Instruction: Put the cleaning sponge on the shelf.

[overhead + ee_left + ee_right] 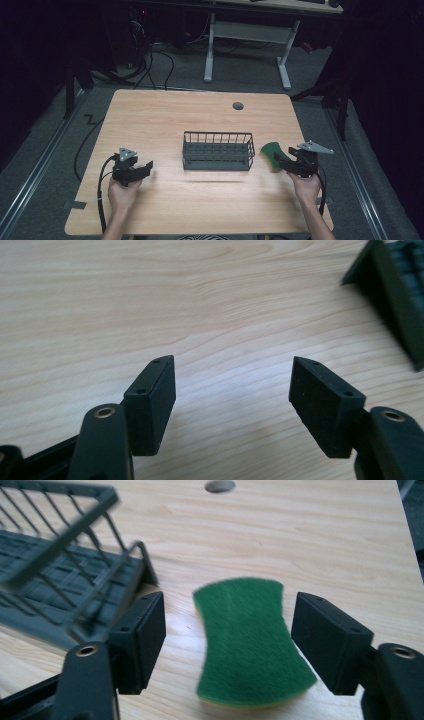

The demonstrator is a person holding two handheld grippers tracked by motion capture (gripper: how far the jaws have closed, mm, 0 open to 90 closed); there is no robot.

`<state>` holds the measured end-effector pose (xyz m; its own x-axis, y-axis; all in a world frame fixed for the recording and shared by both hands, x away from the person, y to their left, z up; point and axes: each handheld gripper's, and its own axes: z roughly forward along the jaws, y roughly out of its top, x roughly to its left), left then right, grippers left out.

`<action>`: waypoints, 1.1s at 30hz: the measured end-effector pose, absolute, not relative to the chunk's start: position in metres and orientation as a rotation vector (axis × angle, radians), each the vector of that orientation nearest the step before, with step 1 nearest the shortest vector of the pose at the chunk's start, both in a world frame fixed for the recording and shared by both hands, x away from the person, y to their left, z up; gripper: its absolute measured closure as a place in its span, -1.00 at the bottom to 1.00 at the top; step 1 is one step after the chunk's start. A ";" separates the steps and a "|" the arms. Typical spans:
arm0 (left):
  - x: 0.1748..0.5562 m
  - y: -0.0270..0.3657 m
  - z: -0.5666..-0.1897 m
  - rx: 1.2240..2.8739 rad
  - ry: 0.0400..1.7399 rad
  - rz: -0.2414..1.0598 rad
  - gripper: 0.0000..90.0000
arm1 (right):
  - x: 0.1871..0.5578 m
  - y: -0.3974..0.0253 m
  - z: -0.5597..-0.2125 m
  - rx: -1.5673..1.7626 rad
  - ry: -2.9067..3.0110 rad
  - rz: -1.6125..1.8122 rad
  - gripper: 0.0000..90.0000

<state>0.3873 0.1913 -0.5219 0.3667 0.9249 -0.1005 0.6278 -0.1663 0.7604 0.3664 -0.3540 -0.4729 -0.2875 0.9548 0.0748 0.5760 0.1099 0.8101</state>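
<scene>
While the left gripper [145,166] idles open-fingered, the right gripper's [230,635] spread fingers straddle a green sponge [247,637] near the counter's [200,120] right edge.

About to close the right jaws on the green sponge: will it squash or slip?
The green sponge looks like a scouring pad on yellow foam, so it will probably compress, not resist. Its fuzzy top suggests good grip rather than slipping. It lies flat on the table between the right gripper's open jaws, so it likely won't roll.

Right gripper [227,645] with black jaws spread wide either side of a green, waisted scouring sponge [250,640] lying flat on the light wooden table [320,540]; dark wire basket [60,575] stood at left.
</scene>
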 end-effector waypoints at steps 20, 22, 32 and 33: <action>0.381 0.193 -0.537 1.958 1.351 0.585 -0.34 | 0.392 -0.347 -0.503 1.534 1.967 0.929 -0.54; 0.381 0.193 -0.537 1.959 1.349 0.584 -0.35 | 0.395 -0.344 -0.506 1.541 1.979 0.907 -0.54; 0.381 0.194 -0.537 1.954 1.349 0.573 -0.36 | 0.401 -0.347 -0.510 1.564 1.966 0.849 -0.52; 0.381 0.195 -0.537 1.954 1.349 0.572 -0.36 | 0.402 -0.347 -0.511 1.569 1.974 0.841 -0.51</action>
